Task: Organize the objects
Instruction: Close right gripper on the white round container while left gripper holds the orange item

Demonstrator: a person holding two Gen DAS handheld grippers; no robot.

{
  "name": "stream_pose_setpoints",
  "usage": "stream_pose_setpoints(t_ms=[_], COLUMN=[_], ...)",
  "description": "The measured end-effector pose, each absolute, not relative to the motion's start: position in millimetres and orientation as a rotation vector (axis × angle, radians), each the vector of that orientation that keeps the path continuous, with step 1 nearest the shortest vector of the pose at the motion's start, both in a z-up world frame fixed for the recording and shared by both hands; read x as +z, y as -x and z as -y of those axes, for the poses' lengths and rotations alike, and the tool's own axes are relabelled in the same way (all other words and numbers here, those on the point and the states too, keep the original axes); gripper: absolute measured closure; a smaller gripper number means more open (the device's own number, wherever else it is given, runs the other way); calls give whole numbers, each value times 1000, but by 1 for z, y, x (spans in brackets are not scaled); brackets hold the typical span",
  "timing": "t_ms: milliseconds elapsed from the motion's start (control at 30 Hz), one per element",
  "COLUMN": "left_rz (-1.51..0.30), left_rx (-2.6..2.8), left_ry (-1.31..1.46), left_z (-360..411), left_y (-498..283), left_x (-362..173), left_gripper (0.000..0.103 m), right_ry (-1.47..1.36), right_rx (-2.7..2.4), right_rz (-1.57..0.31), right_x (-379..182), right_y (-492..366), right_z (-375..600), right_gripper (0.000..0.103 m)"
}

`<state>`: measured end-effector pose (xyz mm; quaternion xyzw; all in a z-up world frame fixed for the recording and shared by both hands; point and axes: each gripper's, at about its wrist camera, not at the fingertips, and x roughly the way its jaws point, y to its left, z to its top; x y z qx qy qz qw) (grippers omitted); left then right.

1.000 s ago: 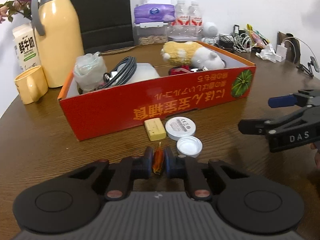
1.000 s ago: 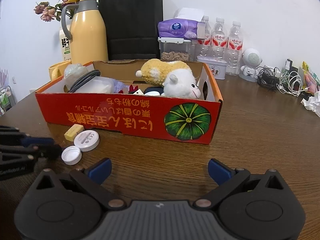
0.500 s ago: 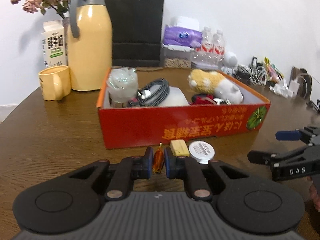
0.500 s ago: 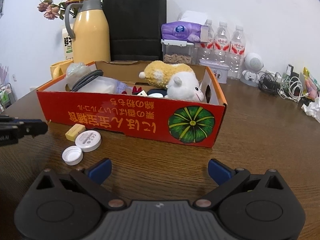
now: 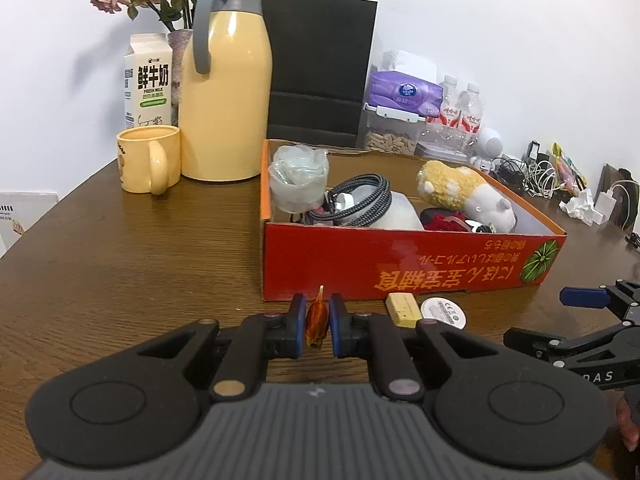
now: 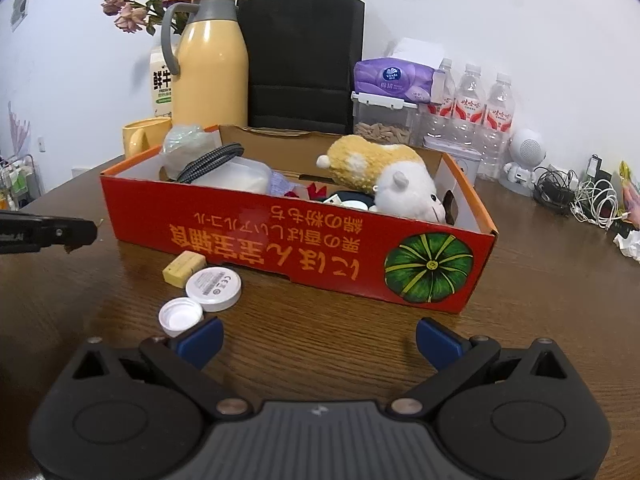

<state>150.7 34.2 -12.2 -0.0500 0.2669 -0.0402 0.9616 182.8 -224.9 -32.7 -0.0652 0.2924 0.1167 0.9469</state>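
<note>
My left gripper (image 5: pixel 318 326) is shut on a small orange-brown piece (image 5: pixel 317 320), held just off the near left corner of the red cardboard box (image 5: pixel 400 264). The box holds a plush toy (image 5: pixel 460 188), a coiled cable (image 5: pixel 360 196) and a crumpled plastic bag (image 5: pixel 298 176). In front of the box (image 6: pixel 280 236) lie a yellow block (image 6: pixel 183 268), a white round disc (image 6: pixel 214 284) and a white bottle cap (image 6: pixel 180 316). My right gripper (image 6: pixel 318 340) stands wide open above the table, its left finger close to the cap. The left gripper (image 6: pixel 60 232) shows at the left edge.
Behind the box stand a yellow thermos jug (image 5: pixel 224 92), a yellow mug (image 5: pixel 146 164), a milk carton (image 5: pixel 148 80) and a black paper bag (image 5: pixel 320 72). Water bottles (image 6: pixel 480 100), a tissue pack (image 6: pixel 392 80) and tangled cables (image 6: pixel 580 196) crowd the back right.
My left gripper has swung left along the box front and rolled level, still holding the orange-brown piece. The right gripper has edged closer to the box and the cap.
</note>
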Motion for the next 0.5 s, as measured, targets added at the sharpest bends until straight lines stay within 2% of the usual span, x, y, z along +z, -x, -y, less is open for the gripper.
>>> stream_pose_setpoints(t_ms=[500], left_rz=[-548], left_rx=[-98], left_ry=[124], left_z=[-46], left_y=[-146], left_x=[-13], left_gripper=[90], right_ry=[167], right_rx=[288], right_rz=[-668], right_x=[-42], right_y=[-202], right_z=[207], right_gripper=[3])
